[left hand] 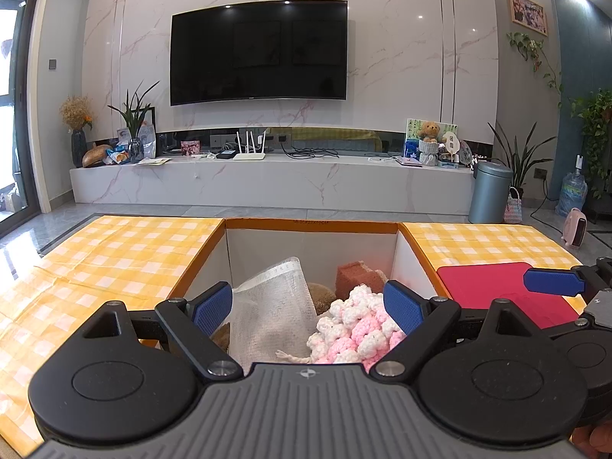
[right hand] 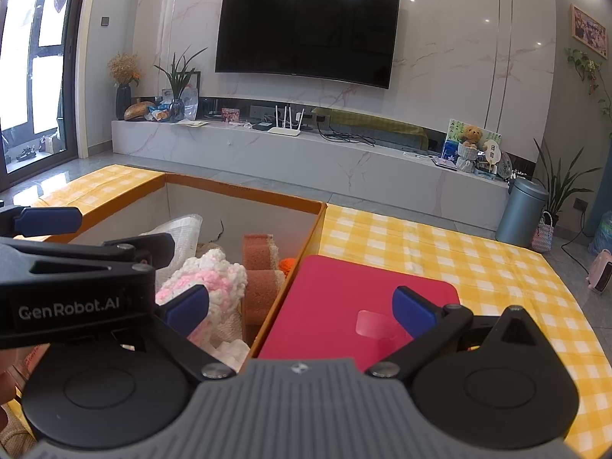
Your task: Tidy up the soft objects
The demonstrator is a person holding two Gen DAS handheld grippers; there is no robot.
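Pink-white knit (left hand: 354,325) in box (left hand: 405,264), seemingly below spread left tongs (left hand: 308,306).

Marble wall (left hand: 401,88) with black television (left hand: 258,50), low marble console (left hand: 267,179), grey tiled floor (left hand: 57,222), ceiling spotlights.

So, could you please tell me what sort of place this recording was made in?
Most likely a home living room: a wall-mounted TV above a long marble console with a router, houseplants and a teddy bear.
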